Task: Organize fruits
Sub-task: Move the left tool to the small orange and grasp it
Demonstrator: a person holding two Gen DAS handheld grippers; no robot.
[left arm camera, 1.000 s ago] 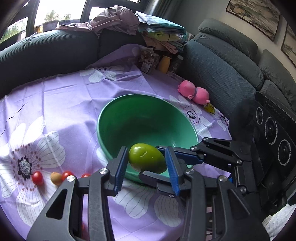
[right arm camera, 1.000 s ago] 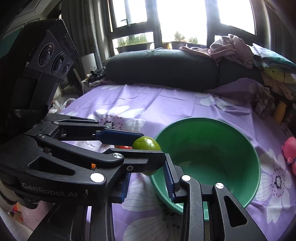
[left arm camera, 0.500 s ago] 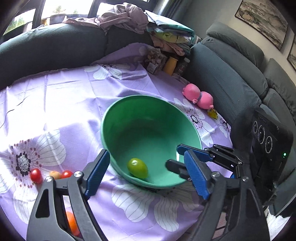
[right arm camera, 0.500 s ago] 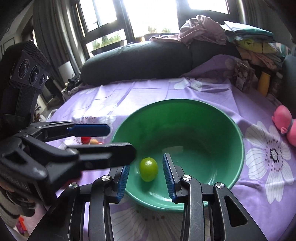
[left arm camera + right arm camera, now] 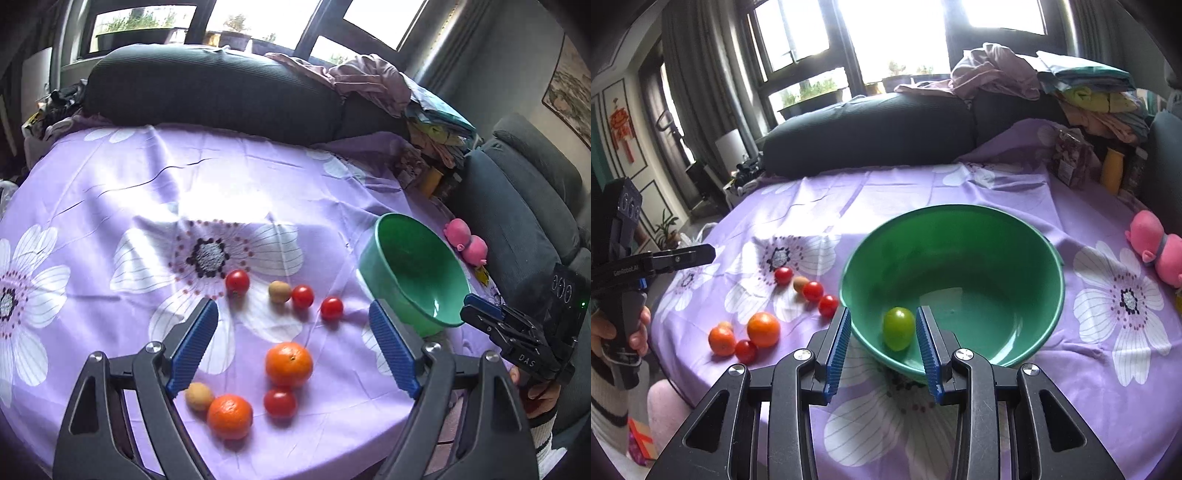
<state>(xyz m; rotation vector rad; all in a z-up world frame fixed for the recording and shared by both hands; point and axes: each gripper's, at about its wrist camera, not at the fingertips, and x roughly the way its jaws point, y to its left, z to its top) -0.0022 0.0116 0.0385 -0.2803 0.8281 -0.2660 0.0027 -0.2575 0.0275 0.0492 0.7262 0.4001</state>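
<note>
Hovering wide open, the left gripper [image 5: 291, 332] frames an orange [image 5: 289, 364] between its jaws: firm, round, light, so take it across its middle. Right gripper [image 5: 882, 345] narrow, empty, over the bowl [image 5: 1049, 254].

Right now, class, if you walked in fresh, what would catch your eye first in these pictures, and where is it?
The big green bowl on the purple flowered cloth stands out first, with one green fruit lying inside near its front wall. To its left on the cloth lies a loose cluster of oranges and small red tomatoes. The left tongs hang open above that cluster.
</note>
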